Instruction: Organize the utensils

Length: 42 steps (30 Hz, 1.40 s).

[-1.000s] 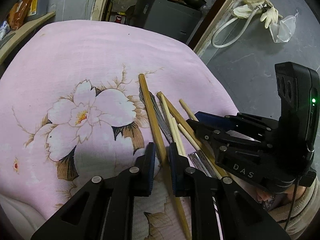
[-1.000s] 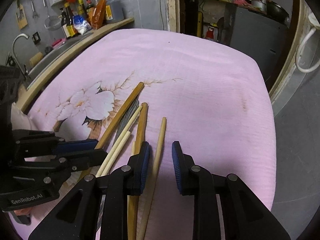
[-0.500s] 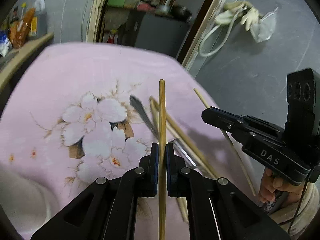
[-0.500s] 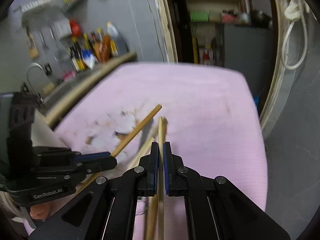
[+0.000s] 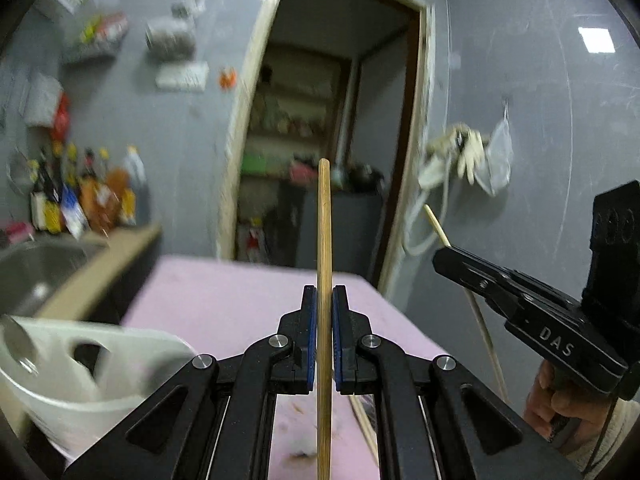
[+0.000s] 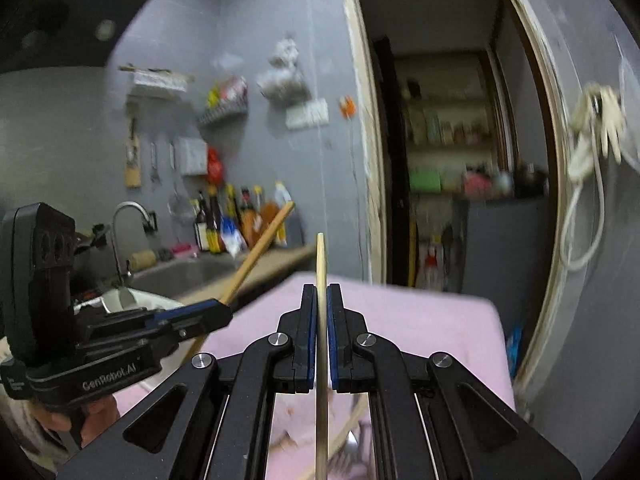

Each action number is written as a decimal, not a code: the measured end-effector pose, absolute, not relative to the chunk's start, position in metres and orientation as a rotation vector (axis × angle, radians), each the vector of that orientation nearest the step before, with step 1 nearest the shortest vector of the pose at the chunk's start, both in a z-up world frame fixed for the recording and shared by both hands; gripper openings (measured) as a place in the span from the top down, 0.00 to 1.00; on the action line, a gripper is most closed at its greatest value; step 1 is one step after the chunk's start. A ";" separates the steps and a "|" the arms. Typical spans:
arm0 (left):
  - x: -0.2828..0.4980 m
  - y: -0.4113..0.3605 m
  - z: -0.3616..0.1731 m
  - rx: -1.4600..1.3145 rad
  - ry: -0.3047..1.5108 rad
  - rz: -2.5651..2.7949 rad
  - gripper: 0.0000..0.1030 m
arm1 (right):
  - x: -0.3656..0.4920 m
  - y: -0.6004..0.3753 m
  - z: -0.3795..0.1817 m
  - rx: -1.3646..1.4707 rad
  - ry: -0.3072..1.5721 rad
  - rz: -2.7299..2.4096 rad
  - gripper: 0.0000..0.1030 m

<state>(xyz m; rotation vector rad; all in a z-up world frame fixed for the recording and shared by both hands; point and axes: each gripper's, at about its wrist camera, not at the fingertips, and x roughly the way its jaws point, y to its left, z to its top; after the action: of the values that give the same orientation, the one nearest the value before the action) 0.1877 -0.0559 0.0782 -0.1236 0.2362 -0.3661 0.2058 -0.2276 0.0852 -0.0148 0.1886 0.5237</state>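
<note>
A brown chopstick [image 5: 323,280] stood almost upright between the blue pads of the left gripper [image 5: 324,336], whose jaws were clenched on it about halfway along its shaft; its upper end rose in front of the dark doorway [image 5: 332,120] and its lower end ran out of the bottom of the left wrist view. A paler, thinner chopstick [image 6: 320,304] was grasped in the same manner by the right gripper [image 6: 319,336], jaws pressed tight against it, its tip reaching up just past the far edge of the pink cloth [image 6: 420,320]. Seen from the right wrist, the left gripper was at the left with its brown chopstick slanting up to the right over the sink counter; seen from the left wrist, the right gripper was at the right, a hand [image 5: 548,400] wrapped round its handle.

Both chopsticks were held clear above the cloth-covered desk. More utensils lay on the cloth low and near, blurred beneath the jaws. At the near left a white holder [image 5: 88,372] stood beside the desk, with the bowl of a metal spoon [image 5: 18,344] showing at its rim. Farther left were a steel sink [image 6: 184,276] with a curved tap [image 6: 128,220] and a row of bottles [image 6: 240,220] along the grey wall. Pale gloves [image 5: 468,152] hung to the right of the doorway.
</note>
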 end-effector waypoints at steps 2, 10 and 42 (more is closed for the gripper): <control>0.181 -0.041 0.089 -0.133 0.188 -0.344 0.95 | 0.202 -0.216 0.096 -0.015 0.138 0.548 0.97; 0.173 0.027 0.124 -0.172 0.059 -0.238 0.95 | 0.206 -0.164 0.134 0.073 -0.004 0.685 0.97; 0.194 0.180 0.082 -0.503 -0.078 0.136 0.95 | 0.246 -0.084 0.105 0.396 -0.129 0.614 0.97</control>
<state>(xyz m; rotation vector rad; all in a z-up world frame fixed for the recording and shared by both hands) 0.1939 0.1800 0.0817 -0.5031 -0.0779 0.1360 0.2459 -0.0840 0.1049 0.3963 -0.1294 0.6138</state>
